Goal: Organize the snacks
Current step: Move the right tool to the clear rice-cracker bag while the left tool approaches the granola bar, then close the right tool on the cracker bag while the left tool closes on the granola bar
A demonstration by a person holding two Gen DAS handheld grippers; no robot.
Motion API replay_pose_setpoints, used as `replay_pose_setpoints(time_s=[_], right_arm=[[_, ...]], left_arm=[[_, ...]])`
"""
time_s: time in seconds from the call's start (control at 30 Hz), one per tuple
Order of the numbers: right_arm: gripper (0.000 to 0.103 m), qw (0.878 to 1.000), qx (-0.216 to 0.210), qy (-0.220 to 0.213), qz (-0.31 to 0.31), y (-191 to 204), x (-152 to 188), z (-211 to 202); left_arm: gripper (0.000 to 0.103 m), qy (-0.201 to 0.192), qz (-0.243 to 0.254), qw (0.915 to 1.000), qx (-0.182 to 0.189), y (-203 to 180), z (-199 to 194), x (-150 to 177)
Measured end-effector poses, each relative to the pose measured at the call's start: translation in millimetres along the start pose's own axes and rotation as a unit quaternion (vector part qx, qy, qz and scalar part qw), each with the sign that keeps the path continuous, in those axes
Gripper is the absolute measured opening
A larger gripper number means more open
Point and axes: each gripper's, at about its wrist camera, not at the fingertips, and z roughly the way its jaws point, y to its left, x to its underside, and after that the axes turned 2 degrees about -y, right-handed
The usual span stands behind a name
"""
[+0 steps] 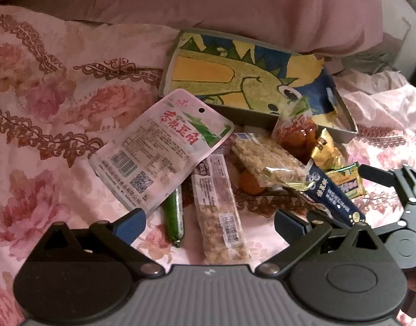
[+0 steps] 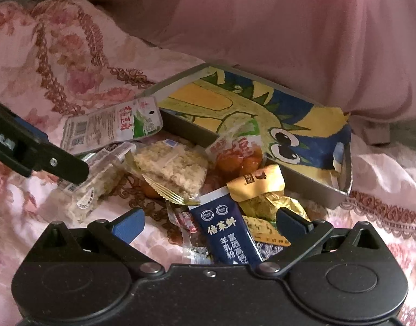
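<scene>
The snacks lie heaped on the flowered pink bedspread (image 1: pixel 44 125) just before the shallow grey tray with a cartoon-dinosaur lining (image 1: pixel 164 81). The navy foil stick sachet (image 2: pixel 227 239), likely light, slick and crinkly, sits between the right gripper (image 2: pixel 209 224)'s wide-spread fingers; grasp mid-length. The left gripper (image 1: pixel 209 224) gapes over a clear-wrapped cereal bar (image 1: pixel 221 217).

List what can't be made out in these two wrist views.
- Round orange snack: left wrist view, mostly hidden under the clear-wrapped crumbly rice cake.
- Long navy blue sachet: right wrist view, lower end hidden behind the gripper body.
- Grey tray with cartoon dinosaur lining: contents at far corner hidden by the pink pillow.
</scene>
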Motion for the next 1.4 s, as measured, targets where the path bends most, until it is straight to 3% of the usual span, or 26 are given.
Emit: replay_pose_setpoints(time_s=[0.3,0.63,0.77,0.97,1.13,1.4], right_arm=[[0.093,0.995,0.000,-0.056,-0.086,16,0,4],[0.078,0.986,-0.018,-0.069,-0.148,32,-1,20],[0.072,0.988,-0.019,-0.067,-0.139,30,-3,26],[0.065,0.992,-0.030,-0.063,-0.108,22,-7,30],[0.048,0.993,-0.043,-0.063,-0.090,19,-10,29],[0.047,0.996,-0.051,-0.060,-0.036,8,-18,29]], left_arm=[[0.096,-0.017,0.012,0.9993,0.031,-1,1,3],[0.072,-0.006,0.002,0.9978,0.065,4,12,3],[0.060,0.008,-0.018,0.9970,0.074,11,21,2],[0.054,0.020,-0.024,0.9971,0.070,16,31,2],[0.048,0.029,-0.018,0.9975,0.061,13,38,2],[0.046,0.031,-0.033,0.9970,0.063,15,40,3]])
